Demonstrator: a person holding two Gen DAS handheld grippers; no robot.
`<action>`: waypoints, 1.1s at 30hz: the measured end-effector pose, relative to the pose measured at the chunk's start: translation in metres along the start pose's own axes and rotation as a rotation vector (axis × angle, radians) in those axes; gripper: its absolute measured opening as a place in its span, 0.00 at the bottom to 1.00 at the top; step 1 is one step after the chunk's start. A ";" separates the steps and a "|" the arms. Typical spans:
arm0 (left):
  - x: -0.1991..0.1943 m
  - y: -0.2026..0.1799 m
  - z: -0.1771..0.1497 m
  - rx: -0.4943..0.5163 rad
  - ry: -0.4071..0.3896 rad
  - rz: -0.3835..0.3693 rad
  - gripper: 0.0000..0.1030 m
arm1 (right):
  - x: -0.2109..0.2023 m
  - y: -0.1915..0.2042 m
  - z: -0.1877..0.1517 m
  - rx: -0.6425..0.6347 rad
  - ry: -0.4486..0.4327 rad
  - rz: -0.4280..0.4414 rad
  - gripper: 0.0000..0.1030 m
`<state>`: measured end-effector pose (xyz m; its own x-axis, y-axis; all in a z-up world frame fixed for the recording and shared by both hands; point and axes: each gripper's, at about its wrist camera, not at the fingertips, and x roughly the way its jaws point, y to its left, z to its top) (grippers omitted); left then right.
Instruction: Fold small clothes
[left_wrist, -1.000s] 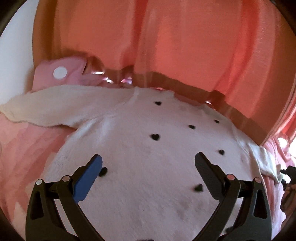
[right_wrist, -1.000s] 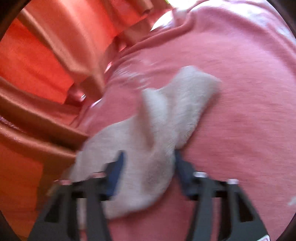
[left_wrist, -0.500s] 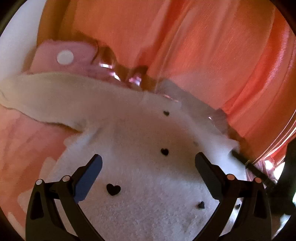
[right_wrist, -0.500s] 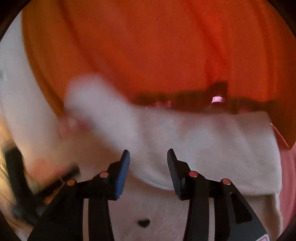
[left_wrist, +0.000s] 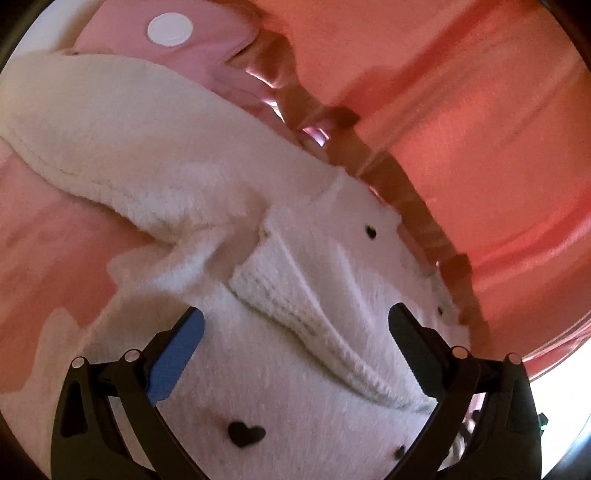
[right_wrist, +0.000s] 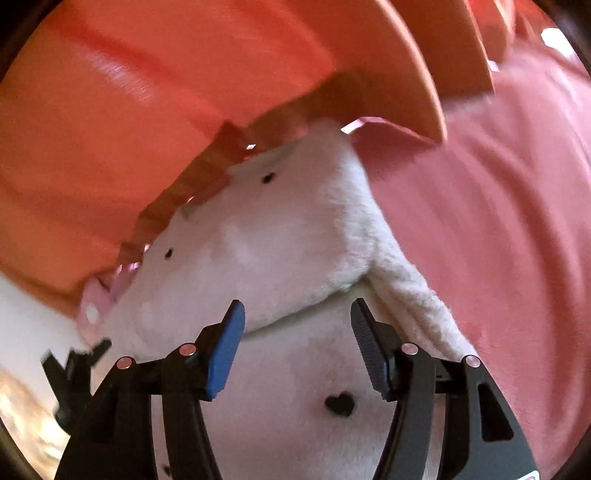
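Note:
A small white fleece sweater with black hearts (left_wrist: 295, 387) lies on the pink bed cover (left_wrist: 55, 258). Its left sleeve (left_wrist: 122, 147) stretches out to the upper left. Its right sleeve (left_wrist: 303, 317) lies folded across the body. My left gripper (left_wrist: 295, 328) is open and empty, just above the folded sleeve. In the right wrist view the sweater (right_wrist: 258, 240) shows its folded edge, with the sleeve (right_wrist: 417, 291) running down the right side. My right gripper (right_wrist: 297, 328) is open and empty over that fold.
Orange curtains (left_wrist: 461, 129) hang right behind the sweater, and they also show in the right wrist view (right_wrist: 129, 92). A pink pillow with a white dot (left_wrist: 173, 44) lies at the upper left. The pink bed cover (right_wrist: 498, 221) spreads to the right.
My right gripper carried the right sleeve across onto the sweater's body, let go and opened. My left gripper stayed open and moved closer over the sweater.

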<state>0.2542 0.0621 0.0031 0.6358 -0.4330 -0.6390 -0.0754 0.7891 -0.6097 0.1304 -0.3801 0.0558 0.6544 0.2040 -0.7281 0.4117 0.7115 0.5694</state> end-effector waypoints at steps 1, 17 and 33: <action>0.002 0.003 0.002 -0.015 0.006 -0.007 0.86 | 0.003 -0.003 0.002 0.011 0.005 0.002 0.58; 0.036 -0.001 0.011 0.017 0.083 -0.055 0.11 | 0.043 0.000 0.022 0.007 -0.071 0.026 0.08; 0.036 -0.018 0.002 0.147 0.065 0.021 0.11 | 0.013 0.009 0.028 -0.163 -0.205 -0.153 0.06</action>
<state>0.2804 0.0334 -0.0082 0.5842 -0.4395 -0.6824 0.0280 0.8511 -0.5242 0.1601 -0.3893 0.0624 0.7140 -0.0425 -0.6989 0.4190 0.8256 0.3779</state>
